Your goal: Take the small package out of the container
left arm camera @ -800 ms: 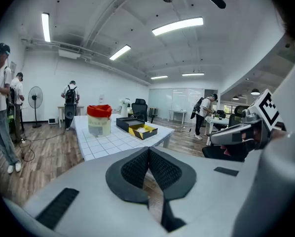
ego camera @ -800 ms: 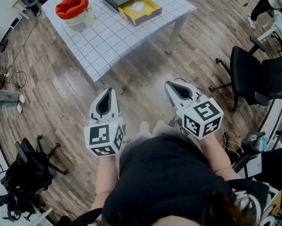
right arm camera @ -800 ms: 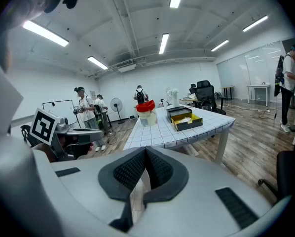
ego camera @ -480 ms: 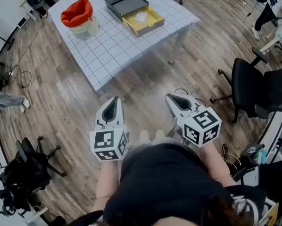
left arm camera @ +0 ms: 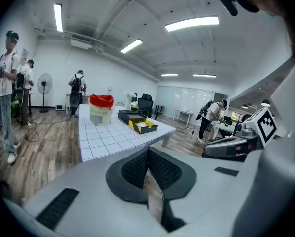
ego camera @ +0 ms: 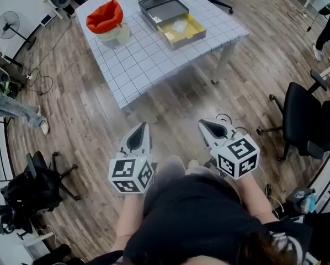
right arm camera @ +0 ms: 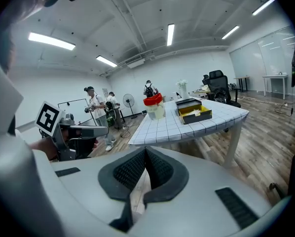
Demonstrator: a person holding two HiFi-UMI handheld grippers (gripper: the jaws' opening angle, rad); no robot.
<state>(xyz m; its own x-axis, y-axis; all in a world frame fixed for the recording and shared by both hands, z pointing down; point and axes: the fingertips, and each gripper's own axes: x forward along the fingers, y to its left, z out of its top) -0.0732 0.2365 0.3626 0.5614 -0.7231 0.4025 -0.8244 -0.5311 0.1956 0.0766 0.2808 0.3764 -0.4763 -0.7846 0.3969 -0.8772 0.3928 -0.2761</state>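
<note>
Desk has slid from top-left toward the centre of the head view, so I judge the person is turning to face it, though it's still well apart. Left tool and right tool are both clenched on nothing, low by the body. Package still lies in the yellow container on the desk's far side. Reach not started.
</note>
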